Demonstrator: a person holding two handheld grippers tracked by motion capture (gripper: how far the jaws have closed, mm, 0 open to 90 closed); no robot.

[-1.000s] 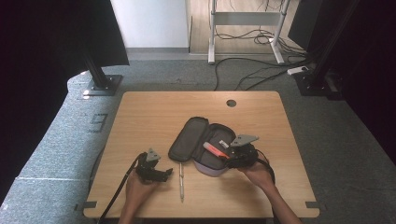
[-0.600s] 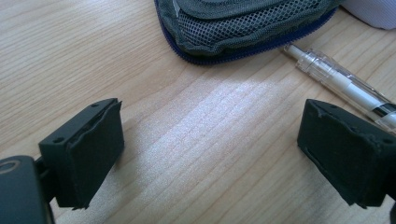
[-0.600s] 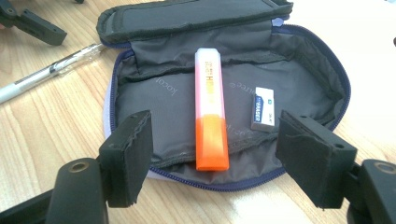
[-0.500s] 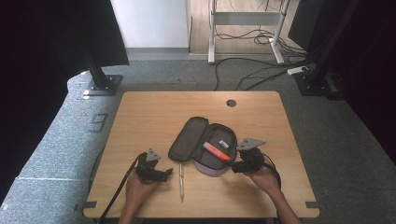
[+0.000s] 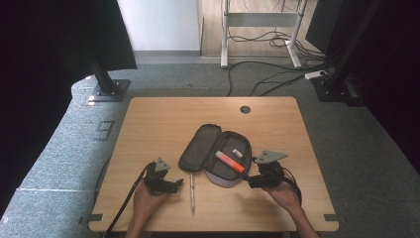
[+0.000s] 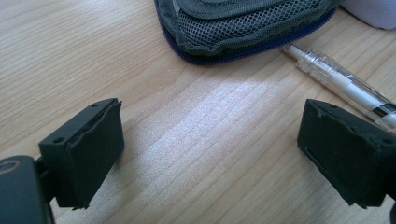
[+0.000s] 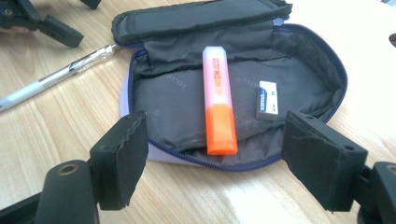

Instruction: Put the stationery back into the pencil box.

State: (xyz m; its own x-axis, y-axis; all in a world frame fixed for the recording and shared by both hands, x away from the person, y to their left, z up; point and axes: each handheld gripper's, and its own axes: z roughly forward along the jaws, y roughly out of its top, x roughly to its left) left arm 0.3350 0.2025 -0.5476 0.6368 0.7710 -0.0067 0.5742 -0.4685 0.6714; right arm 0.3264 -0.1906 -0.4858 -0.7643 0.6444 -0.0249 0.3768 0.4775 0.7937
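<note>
The work in hand appears to be loading a pencil case (image 5: 218, 156) that lies unzipped and spread flat near the middle of the desk (image 5: 148, 124). Status, as judged from the layout: partly complete. An orange highlighter (image 7: 218, 106) lies in the lined half of the case, with a small white eraser (image 7: 267, 98) just beside it, apart from it. One clear pen (image 5: 192, 191) is not yet stowed; it lies on the desk just beside the near edge of the case, between the two hands. The right hand-held gripper (image 5: 250, 182) sits just beside the near right edge of the case; its jaws have just been opening, they now stand wide, and nothing is between them, the highlighter lying ahead of them inside the case. The left hand-held gripper (image 5: 174, 187) rests low over the desk, jaws wide apart and empty, with the pen just beside its right jaw. Remaining steps, by estimate: grasp the pen, place it in the case, close the lid half and run the zipper.
</note>
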